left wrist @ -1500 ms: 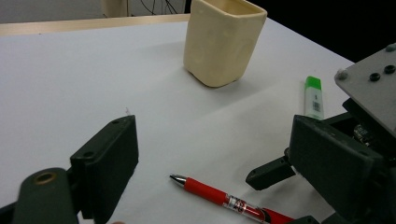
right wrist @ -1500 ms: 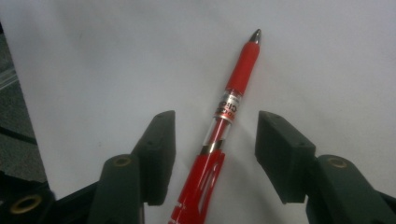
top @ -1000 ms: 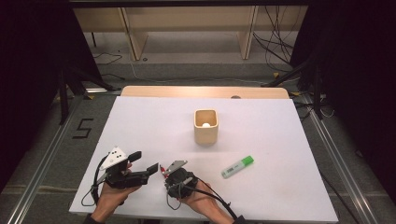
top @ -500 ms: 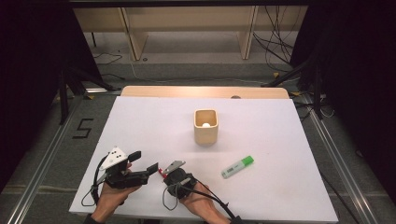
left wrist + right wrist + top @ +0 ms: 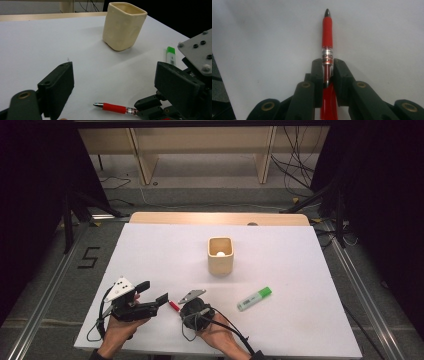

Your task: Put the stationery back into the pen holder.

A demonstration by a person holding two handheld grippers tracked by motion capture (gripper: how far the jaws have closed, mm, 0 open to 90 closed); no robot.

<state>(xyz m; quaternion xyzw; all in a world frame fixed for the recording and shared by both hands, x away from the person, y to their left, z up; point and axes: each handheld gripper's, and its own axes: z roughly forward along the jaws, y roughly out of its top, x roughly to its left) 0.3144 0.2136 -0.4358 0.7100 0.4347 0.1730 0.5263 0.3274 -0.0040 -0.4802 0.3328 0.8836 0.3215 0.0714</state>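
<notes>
Now we have the right hand-held gripper (image 5: 327, 72) closed on the red plastic ballpoint pen with a clear middle section (image 5: 327, 37). Its jaws have just been closing, and the pads now clamp the clear part of the barrel, with the dark tip pointing away from us and the red rear end running back between the jaws. The pen sits low over the white table (image 5: 165, 255) at its near edge, left of centre, between our two hands. Our left hand-held gripper (image 5: 147, 296) waits just left of it with its jaws standing apart, nothing between them.

The cream square ceramic cup (image 5: 220, 255) stands farther off, near the middle of the table, with a small white thing inside; the green-capped white highlighter (image 5: 254, 298) lies to the right, well apart.

To do this well, we judge the grip should stay firm and square on the barrel so the pen cannot pivot. We should lift straight up before travelling, then tilt the tip downward over the cup's mouth, clear of its rim.
</notes>
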